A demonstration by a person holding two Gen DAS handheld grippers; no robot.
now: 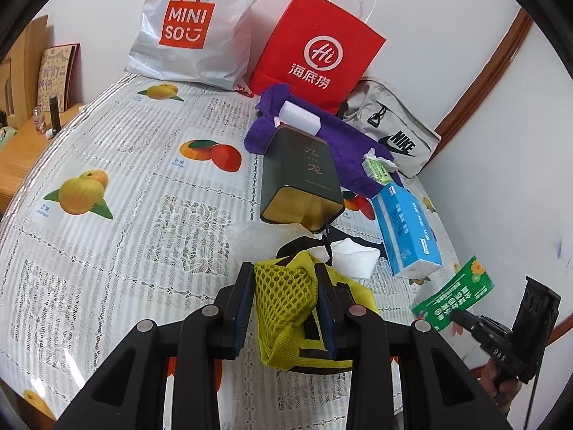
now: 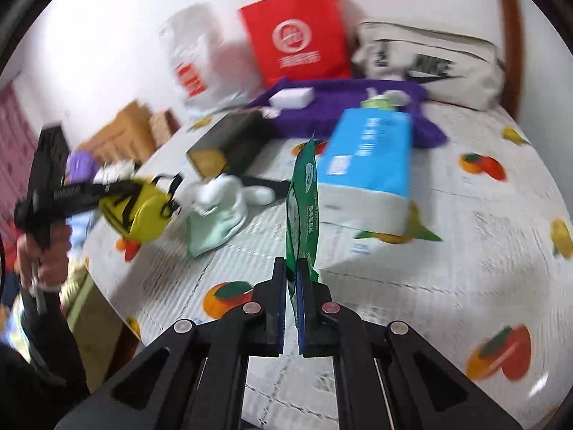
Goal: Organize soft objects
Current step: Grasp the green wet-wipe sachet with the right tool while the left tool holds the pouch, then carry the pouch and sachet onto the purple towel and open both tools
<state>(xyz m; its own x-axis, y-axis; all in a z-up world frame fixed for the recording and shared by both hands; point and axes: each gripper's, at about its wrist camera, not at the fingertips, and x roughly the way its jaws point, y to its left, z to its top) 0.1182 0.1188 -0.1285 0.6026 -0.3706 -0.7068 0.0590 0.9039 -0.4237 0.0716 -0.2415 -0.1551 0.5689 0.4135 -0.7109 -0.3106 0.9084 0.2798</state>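
A table covered with a lace-patterned cloth printed with fruit [image 1: 118, 165] fills most of both views, backed by a white wall [image 1: 447, 18] with a brown wooden trim running up at 2 o'clock in the left wrist view. At 9 o'clock in that view a wooden side cabinet [image 1: 25, 147] stands beside the table. Along the wall at 12 o'clock stand a white MINISO plastic bag [image 1: 193, 25] and, just right of it, a red paper bag [image 1: 318, 46] with white handles; a grey Nike pouch [image 1: 394, 132] lies at 1 o'clock. A purple towel [image 1: 343, 143] is spread in front of the bags, with a white block [image 1: 299, 117] resting on it and a dark green tin [image 1: 301, 179] lying on its side against it. A blue tissue pack [image 1: 404, 229] lies at 3 o'clock, near a white crumpled cloth [image 1: 354, 254]. The left gripper [image 1: 284, 304] is clamped on a yellow mesh pouch [image 1: 286, 308], which sits between its blue-padded fingers at 6 o'clock and hangs raised above the cloth. The right gripper [image 2: 292, 297] pinches the lower edge of a green sachet [image 2: 302, 215], which stands upright straight ahead of its fingers toward 12 o'clock, in front of the tissue pack. The right wrist view is motion-blurred.
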